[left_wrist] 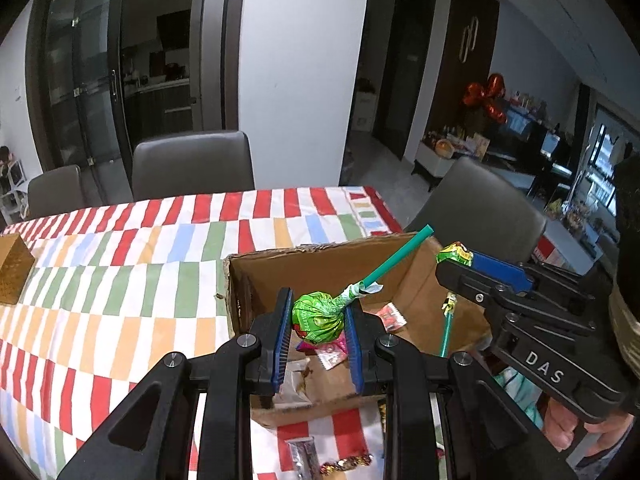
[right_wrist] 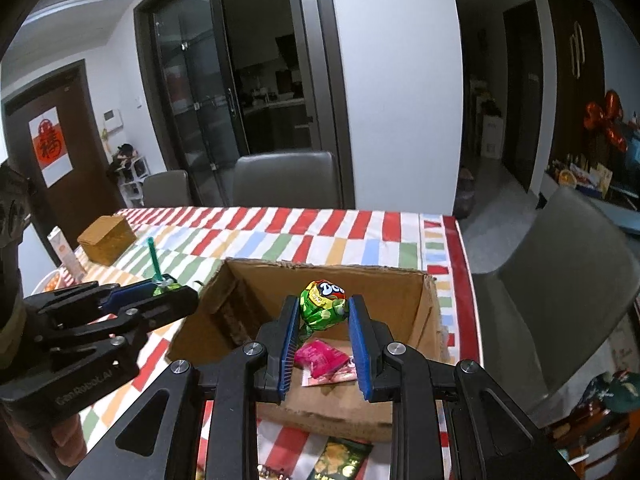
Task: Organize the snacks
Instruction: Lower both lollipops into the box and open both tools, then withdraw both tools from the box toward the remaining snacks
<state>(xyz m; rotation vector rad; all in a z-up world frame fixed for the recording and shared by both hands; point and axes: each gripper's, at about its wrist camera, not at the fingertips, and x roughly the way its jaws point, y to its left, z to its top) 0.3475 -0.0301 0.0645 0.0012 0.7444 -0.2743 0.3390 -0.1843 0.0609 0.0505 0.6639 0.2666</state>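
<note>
The left gripper [left_wrist: 318, 320] clamps 1 green lollipop [left_wrist: 316, 314] and the right gripper [right_wrist: 323, 322] clamps another lollipop [right_wrist: 322, 303] – both above the open cardboard box [right_wrist: 434, 320]. Risk: a long stick catching the box wall – tipping a lollipop onto the tablecloth [left_wrist: 120, 280].

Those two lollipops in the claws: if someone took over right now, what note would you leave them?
Left gripper: jaws shut on a green lollipop, stick pointing up, over the cardboard box.
Right gripper: jaws shut on a second lollipop, also over the box.
Done: a few wrapped snacks already lie in the box.
Left: drop both lollipops in, then gather the packets on the tablecloth in front of the box.
</note>
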